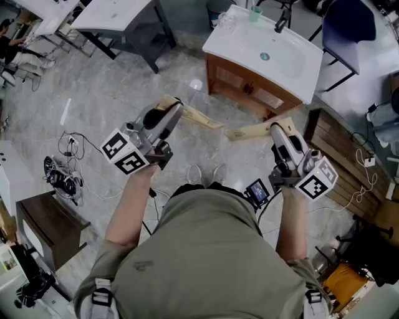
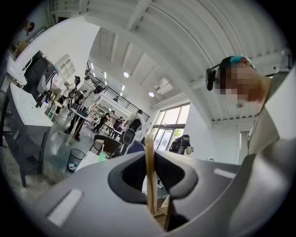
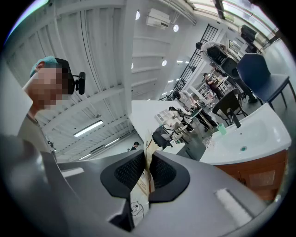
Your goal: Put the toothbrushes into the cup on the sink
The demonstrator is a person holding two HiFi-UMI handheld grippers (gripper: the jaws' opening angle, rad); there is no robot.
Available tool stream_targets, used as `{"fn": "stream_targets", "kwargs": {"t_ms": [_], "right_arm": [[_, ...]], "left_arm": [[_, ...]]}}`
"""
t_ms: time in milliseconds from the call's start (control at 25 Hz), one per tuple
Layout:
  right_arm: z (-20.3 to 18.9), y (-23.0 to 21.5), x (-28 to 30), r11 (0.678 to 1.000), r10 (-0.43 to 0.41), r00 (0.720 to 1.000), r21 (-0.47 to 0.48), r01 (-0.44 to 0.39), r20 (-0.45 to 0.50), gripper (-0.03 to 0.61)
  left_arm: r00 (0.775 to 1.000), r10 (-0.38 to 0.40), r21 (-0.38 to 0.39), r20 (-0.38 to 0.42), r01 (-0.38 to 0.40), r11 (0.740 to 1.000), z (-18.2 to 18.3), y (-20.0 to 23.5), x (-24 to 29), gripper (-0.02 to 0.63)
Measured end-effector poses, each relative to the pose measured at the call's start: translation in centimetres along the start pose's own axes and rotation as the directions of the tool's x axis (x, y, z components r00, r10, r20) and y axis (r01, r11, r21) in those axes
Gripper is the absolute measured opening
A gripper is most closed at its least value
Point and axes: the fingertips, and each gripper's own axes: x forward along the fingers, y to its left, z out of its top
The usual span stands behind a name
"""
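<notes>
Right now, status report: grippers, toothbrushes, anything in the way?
Left hand-held gripper and right hand-held gripper shut on tan packaging. Green cup on sink ahead, beyond them. No obstacle seen between.

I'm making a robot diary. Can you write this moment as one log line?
left gripper: shut on left toothbrush | right gripper: shut on right toothbrush | cup: on sink, not reached

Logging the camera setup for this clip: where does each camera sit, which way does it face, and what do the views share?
Head view: head-mounted, looking steeply down at torso, forearms, left gripper, right gripper; sink ahead.
Left gripper view: rides that gripper, facing along jaws shut on a toothbrush; person's head at right.
Right gripper view: same, jaws shut on a second toothbrush; head at left.
Shared: sink with green cup in all three.
</notes>
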Motion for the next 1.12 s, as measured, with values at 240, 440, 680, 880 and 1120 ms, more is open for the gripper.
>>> {"fn": "stream_targets", "kwargs": {"t_ms": [240, 440, 680, 880, 1120], "right_arm": [[-0.2, -0.1, 0.4, 1.000, 0.005, 1.000, 0.010, -0.005, -0.004, 0.043], [-0.3, -0.5, 0.3, 1.000, 0.005, 1.000, 0.028, -0.005, 0.004, 0.043], [0.0, -1.9, -1.2, 0.998, 0.002, 1.000, 0.061, -0.003, 0.019, 0.043], [-0.1, -2.8, -1.2, 0.997, -0.006, 1.000, 0.073, 0.006, 0.013, 0.043], [0.8, -5.8, -3.7, 0.995, -0.004, 1.000, 0.095, 0.003, 0.012, 0.043]], "left_arm": [[1.000, 0.002, 0.002, -0.014, -0.002, 1.000, -0.2, 0.0, 0.0, 0.049], [1.000, 0.008, 0.005, -0.016, -0.008, 1.000, -0.2, -0.1, 0.0, 0.049], [1.000, 0.020, 0.006, -0.020, -0.020, 1.000, -1.2, -0.8, 0.8, 0.049], [0.999, 0.032, 0.001, -0.016, -0.032, 0.999, -1.2, -0.3, 0.8, 0.049], [0.999, 0.043, 0.005, -0.026, -0.043, 0.999, -2.8, -1.7, 3.8, 0.049]]}}
